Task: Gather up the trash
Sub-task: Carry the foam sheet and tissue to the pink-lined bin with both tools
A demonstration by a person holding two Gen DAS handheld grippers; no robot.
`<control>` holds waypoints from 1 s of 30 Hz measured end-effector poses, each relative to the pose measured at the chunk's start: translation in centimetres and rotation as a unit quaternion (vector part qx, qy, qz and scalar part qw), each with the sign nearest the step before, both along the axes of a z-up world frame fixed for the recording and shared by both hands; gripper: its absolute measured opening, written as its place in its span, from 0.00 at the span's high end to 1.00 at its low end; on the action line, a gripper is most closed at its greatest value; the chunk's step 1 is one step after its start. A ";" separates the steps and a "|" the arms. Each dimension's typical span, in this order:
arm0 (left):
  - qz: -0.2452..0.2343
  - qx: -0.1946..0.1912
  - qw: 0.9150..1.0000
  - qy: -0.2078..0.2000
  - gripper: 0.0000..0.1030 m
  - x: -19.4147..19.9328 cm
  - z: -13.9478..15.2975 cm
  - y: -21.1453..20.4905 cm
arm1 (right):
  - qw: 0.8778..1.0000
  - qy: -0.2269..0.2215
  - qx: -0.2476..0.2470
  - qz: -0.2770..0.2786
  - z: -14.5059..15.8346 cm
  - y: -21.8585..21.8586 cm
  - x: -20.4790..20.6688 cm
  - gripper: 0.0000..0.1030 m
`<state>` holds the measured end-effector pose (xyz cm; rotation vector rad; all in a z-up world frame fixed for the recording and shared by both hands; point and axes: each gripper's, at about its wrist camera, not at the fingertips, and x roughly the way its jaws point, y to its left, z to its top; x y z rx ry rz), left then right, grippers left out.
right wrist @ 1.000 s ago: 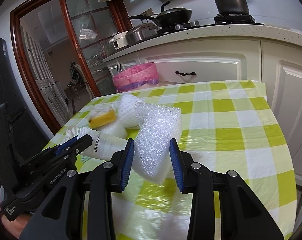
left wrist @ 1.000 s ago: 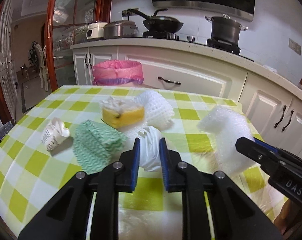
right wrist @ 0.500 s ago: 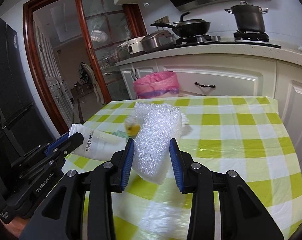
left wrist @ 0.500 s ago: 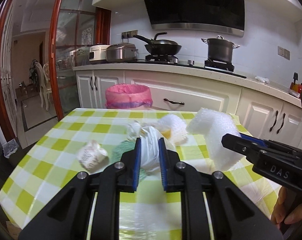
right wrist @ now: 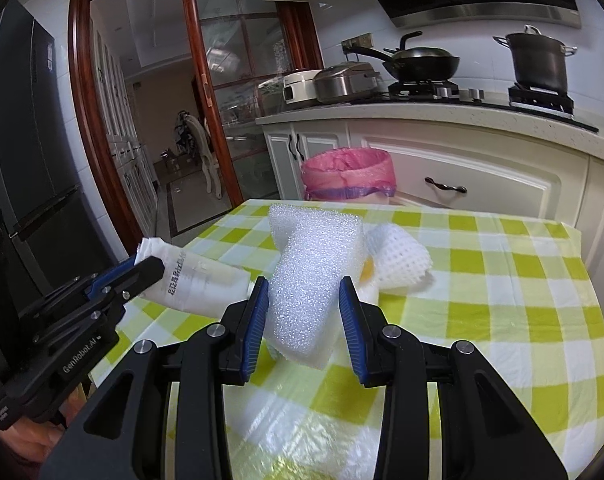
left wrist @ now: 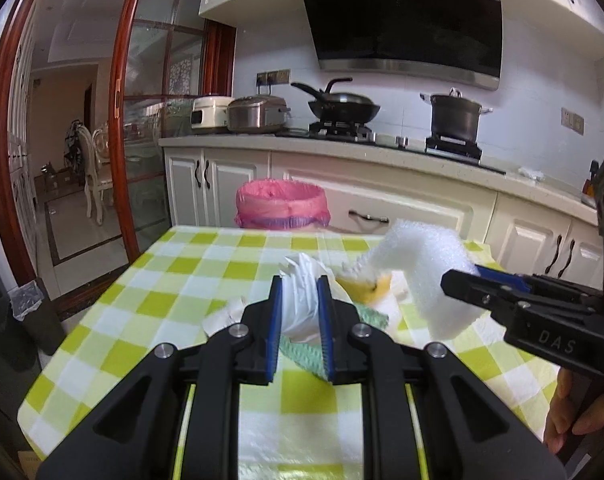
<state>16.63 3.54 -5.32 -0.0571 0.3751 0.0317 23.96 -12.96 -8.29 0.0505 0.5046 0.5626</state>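
While your left gripper (left wrist: 299, 300) pinches a crumpled white bag (left wrist: 302, 292), right gripper (right wrist: 304, 308) fingers squeeze a bubbly white foam sheet (right wrist: 314, 264), folded, above the checked bench (right wrist: 502, 280).

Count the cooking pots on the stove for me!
2. A black wok sits on the left burner, and a lidded stockpot sits on the right burner. Nothing seems hidden behind them.

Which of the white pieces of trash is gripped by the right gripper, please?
The white foam block, thick and spongy, sits between the right gripper pads. The left gripper holds the thin white printed bag; the white net sleeve lies on the table.
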 end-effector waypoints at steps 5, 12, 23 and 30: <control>0.005 -0.008 1.000 -0.019 0.84 1.7 1.6 1.1 | 1.000 -0.018 -0.003 0.005 1.7 1.4 1.9 0.66; 0.015 0.006 0.999 -0.037 0.84 6.0 3.4 2.1 | 1.000 -0.028 0.005 0.004 3.4 2.7 6.5 0.66; 0.029 -0.005 0.999 -0.033 0.84 14.7 4.1 4.0 | 1.000 -0.026 0.006 0.014 4.1 4.7 14.9 0.66; 0.028 -0.013 0.999 -0.030 0.84 22.6 5.0 5.6 | 0.999 -0.026 0.000 0.025 4.4 6.4 22.0 0.66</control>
